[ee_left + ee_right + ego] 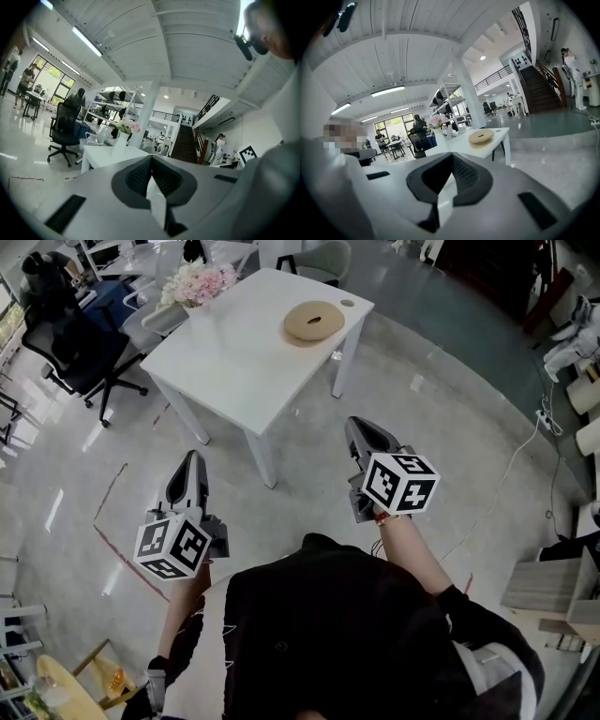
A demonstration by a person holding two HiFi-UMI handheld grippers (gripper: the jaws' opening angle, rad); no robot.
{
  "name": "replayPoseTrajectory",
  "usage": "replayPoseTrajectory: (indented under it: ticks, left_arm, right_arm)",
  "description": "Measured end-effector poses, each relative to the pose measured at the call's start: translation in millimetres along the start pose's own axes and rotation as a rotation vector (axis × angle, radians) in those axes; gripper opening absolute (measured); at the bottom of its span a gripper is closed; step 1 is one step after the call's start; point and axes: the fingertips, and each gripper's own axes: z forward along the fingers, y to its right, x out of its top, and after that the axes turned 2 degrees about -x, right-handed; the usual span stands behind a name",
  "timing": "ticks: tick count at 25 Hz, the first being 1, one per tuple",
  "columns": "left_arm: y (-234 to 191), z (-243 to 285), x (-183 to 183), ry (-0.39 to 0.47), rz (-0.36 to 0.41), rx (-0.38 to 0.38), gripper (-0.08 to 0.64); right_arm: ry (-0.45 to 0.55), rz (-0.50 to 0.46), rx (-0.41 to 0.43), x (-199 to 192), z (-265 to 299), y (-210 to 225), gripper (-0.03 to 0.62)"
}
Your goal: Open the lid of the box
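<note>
Fingers [366, 435] well short of box [313, 321]

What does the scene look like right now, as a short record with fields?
table: white, ahead of both grippers
round box: on the table, near its far right corner, untouched
flowers: at the table's far left corner
left gripper: shut, empty, short of the table
right gripper: shut, empty, short of the table

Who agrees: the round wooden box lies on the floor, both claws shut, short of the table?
Wrong: the head view shows the round wooden box on the table instead. The left claw and right claw are shut, short of it.
</note>
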Motion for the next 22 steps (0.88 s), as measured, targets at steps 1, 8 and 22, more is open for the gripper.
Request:
replayPoseTrajectory:
  ticks: [1, 8, 22]
  left_arm:
    - [-2, 1, -3, -0.007, -0.006, 0.002, 0.011]
    - [-5, 19, -20, -0.024, -0.025, -0.004, 0.011]
    - [-20, 95, -14, -0.028, -0.023, 0.030, 0.011]
  right_arm:
    - [-0.008, 0.001, -0.002, -2, 2, 1, 0.005]
    - [-0.025, -0.008, 0.004, -7, 21, 11, 0.005]
    - [-0.067, 0.006, 0.057, 9, 104, 41, 0.005]
